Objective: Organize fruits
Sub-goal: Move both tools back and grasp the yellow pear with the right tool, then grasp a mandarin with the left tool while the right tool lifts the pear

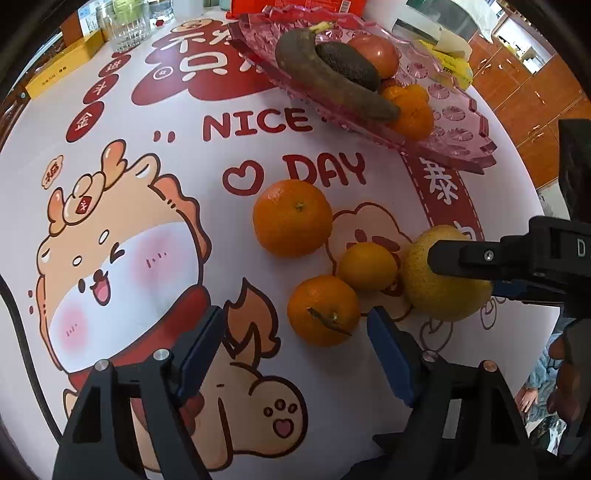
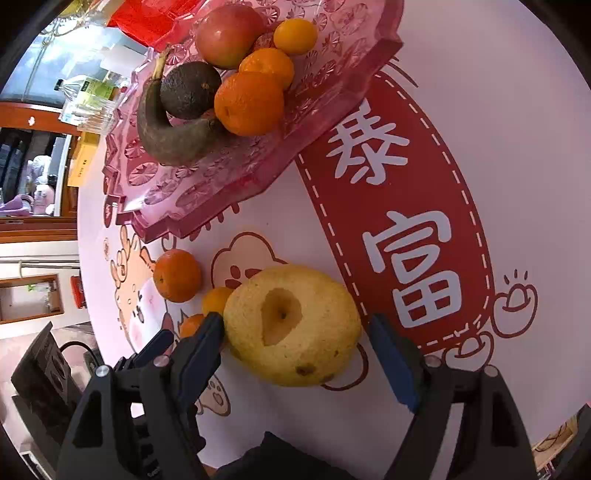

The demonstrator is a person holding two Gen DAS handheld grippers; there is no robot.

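Meanwhile, spread right gripper (image 2: 295,354) around pear (image 2: 291,325), oranges (image 2: 177,275) crowding alongside.

A round table (image 1: 122,177) carries a white cloth printed with red characters and a cartoon dragon. Wooden cabinets (image 1: 532,110) with metal handles line the far side. A ribbed glass jar (image 1: 129,26) and a yellow box (image 1: 62,74) stand at the table's edge. Lighting is bright and even.

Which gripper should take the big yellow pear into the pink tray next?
Right. The right gripper is open with the pear between its fingers, while the left gripper faces a mandarin.
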